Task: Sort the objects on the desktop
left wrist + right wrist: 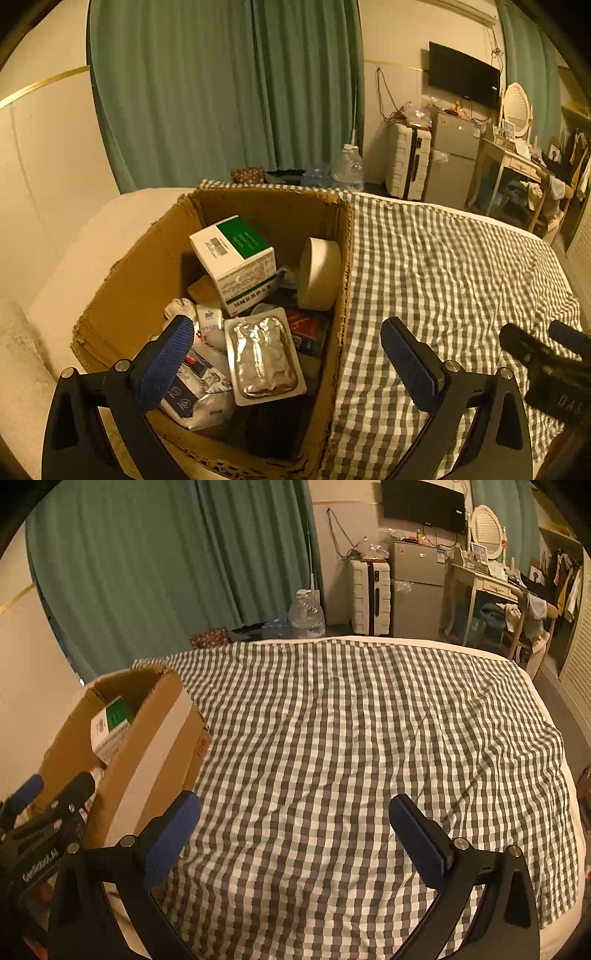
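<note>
Each black plastic left gripper (286, 363) and right gripper (295, 836) has two fingers with bumpy blue pads (164, 363), round silver screws and pale letters.

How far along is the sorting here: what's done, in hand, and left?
Done: the cardboard box holds a white-and-green carton, tape roll and foil pack. In hand: nothing; left gripper and right gripper are open and empty. Left: nothing loose shows on the checked bedspread.
</note>
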Demonstrator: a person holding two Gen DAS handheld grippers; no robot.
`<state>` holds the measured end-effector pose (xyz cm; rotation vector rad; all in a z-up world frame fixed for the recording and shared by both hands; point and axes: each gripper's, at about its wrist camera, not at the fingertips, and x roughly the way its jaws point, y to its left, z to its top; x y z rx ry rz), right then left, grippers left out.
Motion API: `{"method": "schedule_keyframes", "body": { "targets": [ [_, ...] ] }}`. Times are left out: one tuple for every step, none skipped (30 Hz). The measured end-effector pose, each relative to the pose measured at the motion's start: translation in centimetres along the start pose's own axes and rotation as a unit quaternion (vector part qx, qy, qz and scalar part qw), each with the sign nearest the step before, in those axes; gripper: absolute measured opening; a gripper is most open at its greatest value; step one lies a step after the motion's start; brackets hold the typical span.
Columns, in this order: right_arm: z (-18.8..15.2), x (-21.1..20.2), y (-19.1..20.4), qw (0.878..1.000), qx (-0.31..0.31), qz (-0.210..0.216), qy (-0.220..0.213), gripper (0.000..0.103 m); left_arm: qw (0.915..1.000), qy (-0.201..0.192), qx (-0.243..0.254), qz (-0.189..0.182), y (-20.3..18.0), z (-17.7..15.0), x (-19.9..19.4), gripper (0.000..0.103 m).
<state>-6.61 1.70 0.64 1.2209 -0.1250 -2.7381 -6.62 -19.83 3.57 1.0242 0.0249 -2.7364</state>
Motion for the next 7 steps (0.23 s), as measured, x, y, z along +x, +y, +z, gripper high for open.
{"method": "schedule_keyframes", "body": {
  "targets": [
    [-0.16, 0.04, 0.07, 1.000, -0.001, 0.000, 0.000, 0.103, 1.0000, 0.000, 0.001, -0.004, -0.11, -0.06, -0.03, 0.103],
    [-0.32, 0.13, 0.10, 1.000, -0.001, 0.002, 0.003, 0.103, 1.0000, -0.003, 0.002, -0.004, -0.27, -0.13, -0.11, 0.103],
    [-0.46, 0.21, 0.14, 1.000, 0.000, 0.003, 0.005, 0.103, 1.0000, -0.004, 0.003, 0.004, -0.47, -0.19, -0.22, 0.103],
    [-0.58, 0.26, 0.11, 1.000, 0.001, 0.003, 0.006, 0.102, 0.9999, -0.005, 0.004, 0.014, -0.66, -0.26, -0.37, 0.103],
    [-0.70, 0.33, 0.03, 1.000, 0.001, 0.002, 0.008, 0.102, 0.9998, -0.010, 0.005, 0.019, -0.80, -0.31, -0.61, 0.103],
    [-0.80, 0.39, -0.09, 1.000, 0.002, 0.002, 0.010, 0.103, 0.9998, -0.011, 0.002, 0.018, -0.81, -0.24, -0.75, 0.103],
    [-0.85, 0.54, 0.03, 1.000, 0.004, 0.001, 0.011, 0.103, 0.9999, -0.011, -0.001, 0.013, -0.83, -0.11, -0.84, 0.103]
  ]
}}
